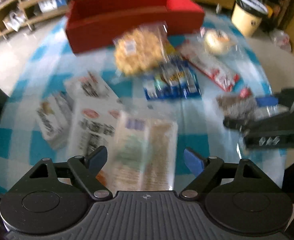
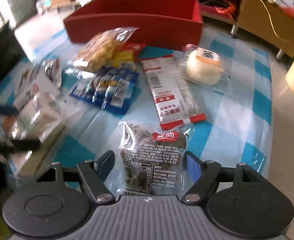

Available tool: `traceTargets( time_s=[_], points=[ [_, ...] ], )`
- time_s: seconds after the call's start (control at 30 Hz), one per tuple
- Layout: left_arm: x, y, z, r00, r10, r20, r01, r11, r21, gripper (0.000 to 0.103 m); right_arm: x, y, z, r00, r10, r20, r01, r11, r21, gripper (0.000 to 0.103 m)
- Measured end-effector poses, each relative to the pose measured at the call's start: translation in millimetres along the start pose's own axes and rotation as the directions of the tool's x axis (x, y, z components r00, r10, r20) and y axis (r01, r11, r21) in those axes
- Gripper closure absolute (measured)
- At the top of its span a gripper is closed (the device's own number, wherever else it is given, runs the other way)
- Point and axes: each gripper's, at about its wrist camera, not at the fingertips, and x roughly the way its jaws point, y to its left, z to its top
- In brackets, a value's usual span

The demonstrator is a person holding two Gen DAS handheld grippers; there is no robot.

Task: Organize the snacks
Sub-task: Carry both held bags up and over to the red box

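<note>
Two tools are gaping wide, the right tool (image 2: 150,160) straddling the slippery dark snack packet (image 2: 153,156), the left tool (image 1: 145,158) straddling a cracker pack (image 1: 144,150) at the bench's near edge, neither gripping, risking slips.

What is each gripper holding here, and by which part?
Nothing is gripped. The open left gripper straddles a cracker packet; the open right gripper straddles a dark snack packet's near end.

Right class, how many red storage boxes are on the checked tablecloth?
1. The red box stands at the far edge of the blue-and-white tablecloth, behind the loose snack packets. It looks empty from here, though its floor is partly hidden.
</note>
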Motion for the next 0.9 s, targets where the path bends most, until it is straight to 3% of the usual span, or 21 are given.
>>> traceTargets(
  time_s=[0.13, 0.27, 0.4, 0.7, 0.9],
  points=[
    [27, -12, 3, 0.993, 0.094, -0.072, -0.092, 0.995, 0.041, 0.029, -7, -5, 1, 0.998, 0.057, 0.037, -0.058, 0.998, 0.022, 0.029],
    [24, -8, 4, 0.993, 0.089, -0.084, -0.089, 0.996, 0.0, 0.038, -17, -9, 5, 0.994, 0.081, 0.08, -0.083, 0.996, 0.028, 0.029],
    [15, -3, 2, 0.992, 0.084, -0.094, -0.088, 0.995, -0.038, 0.039, -23, -10, 8, 0.991, 0.088, 0.104, -0.092, 0.995, 0.034, 0.029],
    [-29, -5, 27, 0.997, 0.052, 0.063, -0.049, 0.997, -0.063, 0.039, -42, 1, 31, 0.98, 0.081, 0.182, -0.084, 0.996, 0.011, 0.029],
    [-29, 3, 63, 0.991, 0.053, 0.125, -0.041, 0.994, -0.099, 0.039, -44, 3, 59, 0.974, 0.061, 0.218, -0.063, 0.998, -0.001, 0.029]
  ],
)
